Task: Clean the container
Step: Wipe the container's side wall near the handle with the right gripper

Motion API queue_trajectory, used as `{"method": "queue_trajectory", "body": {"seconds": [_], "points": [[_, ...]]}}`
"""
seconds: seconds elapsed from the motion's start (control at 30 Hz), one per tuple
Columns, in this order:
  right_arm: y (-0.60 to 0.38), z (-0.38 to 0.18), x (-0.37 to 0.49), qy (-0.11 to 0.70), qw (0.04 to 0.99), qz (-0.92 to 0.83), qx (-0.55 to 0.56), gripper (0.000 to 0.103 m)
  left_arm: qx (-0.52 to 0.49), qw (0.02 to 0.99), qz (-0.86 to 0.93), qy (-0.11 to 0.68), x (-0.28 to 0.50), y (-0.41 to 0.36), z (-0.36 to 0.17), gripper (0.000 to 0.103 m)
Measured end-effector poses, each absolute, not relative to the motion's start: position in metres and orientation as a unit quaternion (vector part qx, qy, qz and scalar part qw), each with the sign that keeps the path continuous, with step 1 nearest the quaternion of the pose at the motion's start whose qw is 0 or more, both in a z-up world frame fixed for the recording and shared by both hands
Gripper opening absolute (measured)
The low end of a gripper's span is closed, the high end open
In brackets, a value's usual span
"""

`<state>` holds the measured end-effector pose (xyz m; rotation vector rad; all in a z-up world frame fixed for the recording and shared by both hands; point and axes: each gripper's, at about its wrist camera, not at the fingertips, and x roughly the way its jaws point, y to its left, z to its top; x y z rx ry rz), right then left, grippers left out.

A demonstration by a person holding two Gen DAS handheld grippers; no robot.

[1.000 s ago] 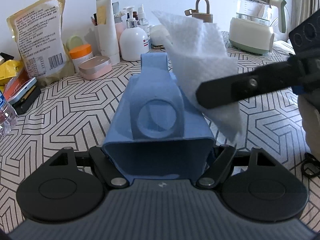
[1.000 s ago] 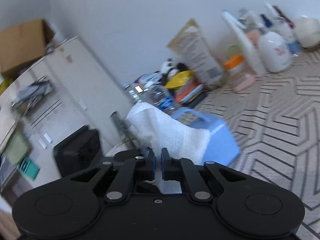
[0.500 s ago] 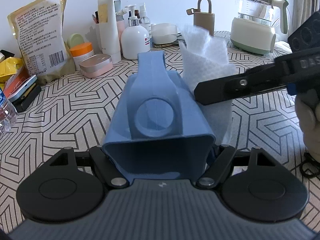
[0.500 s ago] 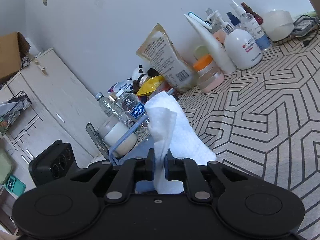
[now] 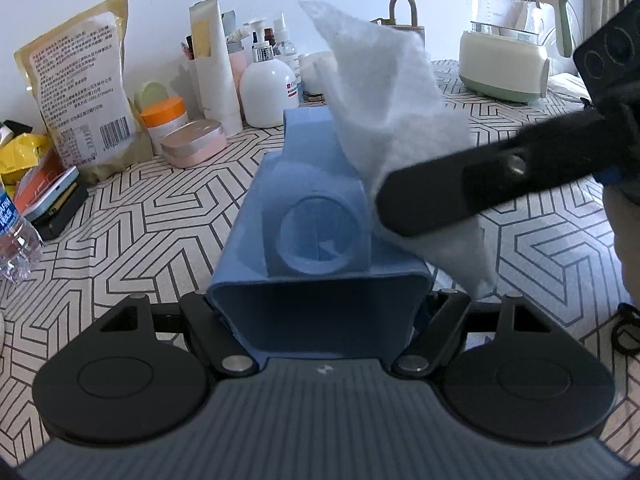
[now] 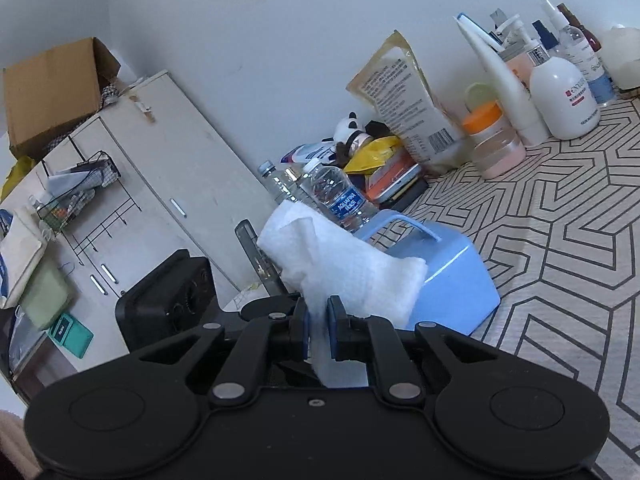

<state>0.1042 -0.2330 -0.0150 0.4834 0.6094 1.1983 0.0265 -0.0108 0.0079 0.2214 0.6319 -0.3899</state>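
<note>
In the left wrist view, the left claw (image 5: 320, 312) is clamping the open end of a blue container (image 5: 316, 216), one finger on each side wall, so the container is lying on its side with its long axis running straight away from the claw toward the white pump bottle (image 5: 269, 92) by the wall. Its handle end is pointing at that bottle, and its mouth is facing back at the camera. The right claw (image 5: 384, 208) is reaching in from the right, pinching a white paper towel (image 5: 392, 112) that is draping against the container's right shoulder. The patterned tabletop (image 5: 132, 224) is lying bare on both sides of the container, with the clutter standing well back along the wall beside the pump bottle.

In the right wrist view, the right claw (image 6: 318, 326) is closed on the paper towel (image 6: 344, 268), a strip of it squeezed between the two fingers and the rest fanning out ahead. The blue container (image 6: 452, 280) is sitting just beyond the towel and slightly to its right, the towel overlapping its near wall. A water bottle (image 6: 336, 196) is standing just behind the container. I judge the right hand is the one doing the wiping; the surface it needs is directly ahead of it, and the open tabletop (image 6: 560, 248) on the container's far right is giving it room to sweep.
</note>
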Motion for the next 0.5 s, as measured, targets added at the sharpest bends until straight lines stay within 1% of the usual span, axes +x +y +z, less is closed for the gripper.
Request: {"method": "queue_trajectory", "body": {"seconds": [0.07,0.27,0.43,0.5], "points": [[-0.2336,-0.015,0.1063,0.279,0.763,0.54,0.219,0.009,0.11,0.926,-0.189,0.307,0.0249,-0.0139,0.0079,0.075],[-0.238,-0.0133,0.1132,0.276,0.784,0.513,0.214,0.009,0.113,0.926,-0.19,0.305,0.0233,-0.0111,0.0081,0.075],[-0.2394,-0.0084,0.1119,0.258,0.828,0.46,0.191,0.009,0.114,0.926,-0.19,0.304,0.0207,-0.0097,0.0079,0.075],[-0.2378,-0.0079,0.1117,0.256,0.827,0.464,0.189,0.01,0.115,0.926,-0.19,0.304,0.0205,-0.0099,0.008,0.075]]}}
